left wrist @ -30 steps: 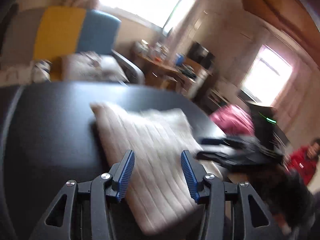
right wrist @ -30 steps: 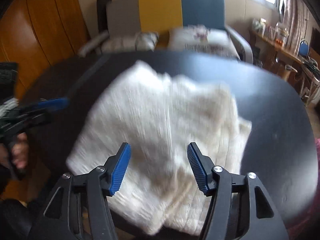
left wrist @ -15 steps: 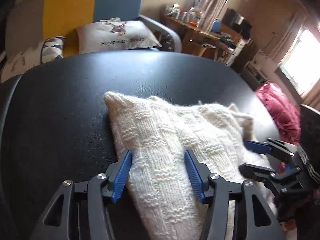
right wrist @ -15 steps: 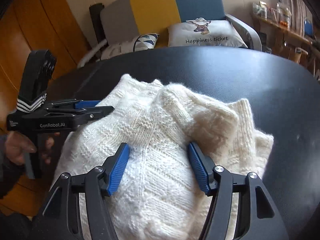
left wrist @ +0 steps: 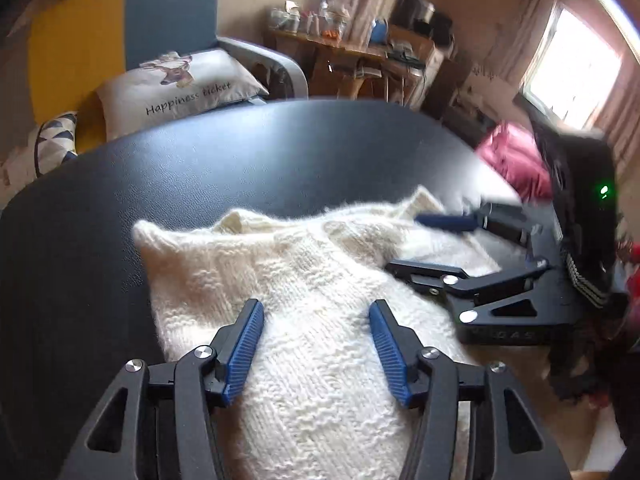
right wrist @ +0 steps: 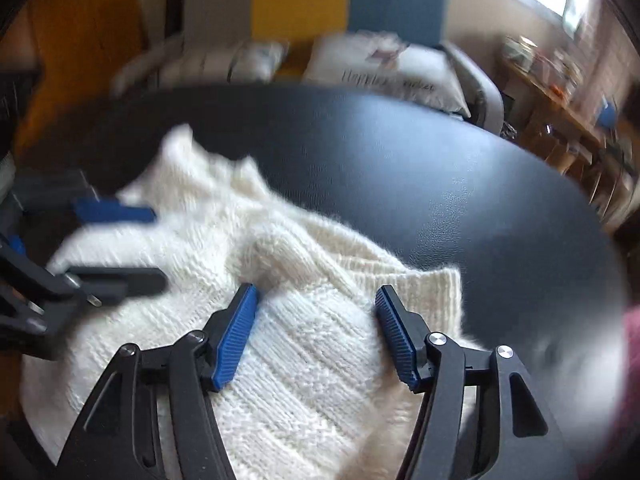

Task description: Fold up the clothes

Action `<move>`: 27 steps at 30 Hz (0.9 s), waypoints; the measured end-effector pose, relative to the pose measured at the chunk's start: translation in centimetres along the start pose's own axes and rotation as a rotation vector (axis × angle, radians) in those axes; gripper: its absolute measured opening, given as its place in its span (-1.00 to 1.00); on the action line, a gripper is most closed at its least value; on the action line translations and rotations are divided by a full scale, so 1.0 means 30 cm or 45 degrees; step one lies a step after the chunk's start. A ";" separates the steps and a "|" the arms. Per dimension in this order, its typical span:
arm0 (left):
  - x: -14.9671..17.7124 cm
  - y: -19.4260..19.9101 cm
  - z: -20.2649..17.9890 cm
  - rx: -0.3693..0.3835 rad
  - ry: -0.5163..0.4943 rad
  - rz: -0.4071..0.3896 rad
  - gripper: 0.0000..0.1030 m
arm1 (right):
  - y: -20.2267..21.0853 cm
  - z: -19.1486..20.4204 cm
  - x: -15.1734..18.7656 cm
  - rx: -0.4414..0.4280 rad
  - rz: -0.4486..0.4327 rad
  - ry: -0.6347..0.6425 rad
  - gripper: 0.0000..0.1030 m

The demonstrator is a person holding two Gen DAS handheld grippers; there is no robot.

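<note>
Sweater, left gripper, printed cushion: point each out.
sweater (left wrist: 320,360): left wrist view, knit body between the blue pads.
left gripper (left wrist: 316,312): left wrist view, midway between its fingertips, jaws apart over the knit.
printed cushion (left wrist: 180,88): left wrist view, face of the cushion above its lettering.

Dark, smooth, leather-look bench (left wrist: 280,160) with a rounded far edge fills the foreground. Behind it: an upholstered armchair (left wrist: 172,32) with yellow and blue back panels and grey armrests. On its seat, a pale cushion (left wrist: 180,88) printed with a deer and the words "Happiness ticket"; beside it, a cushion with a triangle pattern (left wrist: 54,140). Right of the chair, a cluttered wooden desk (left wrist: 360,56) with jars and small items. Bright window (left wrist: 572,68) at far right, overexposed. Orange-brown wood panelling (right wrist: 80,40) on the left in the right wrist view. A crumpled pink-red fabric heap (left wrist: 516,156) lies beyond the bench.
</note>
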State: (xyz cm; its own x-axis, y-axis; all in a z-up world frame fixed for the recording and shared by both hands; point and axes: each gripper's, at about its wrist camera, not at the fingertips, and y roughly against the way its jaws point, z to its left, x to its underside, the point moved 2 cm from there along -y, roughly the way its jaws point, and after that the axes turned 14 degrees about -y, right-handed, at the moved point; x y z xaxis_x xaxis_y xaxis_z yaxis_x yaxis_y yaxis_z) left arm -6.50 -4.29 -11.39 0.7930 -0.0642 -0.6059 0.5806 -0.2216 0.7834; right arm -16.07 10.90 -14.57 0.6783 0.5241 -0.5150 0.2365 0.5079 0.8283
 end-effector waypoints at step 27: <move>-0.065 0.092 -0.270 -0.121 -0.377 -0.154 0.08 | 0.302 -0.238 0.097 -0.496 -0.017 -0.396 0.36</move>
State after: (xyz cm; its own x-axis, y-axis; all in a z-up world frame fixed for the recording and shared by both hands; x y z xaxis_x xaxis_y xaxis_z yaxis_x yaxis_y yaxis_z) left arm -4.94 3.11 -6.91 0.6372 -0.3264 -0.6982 0.6929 -0.1542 0.7044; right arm -16.93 21.90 -10.15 0.8662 0.3175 -0.3857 0.0093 0.7617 0.6479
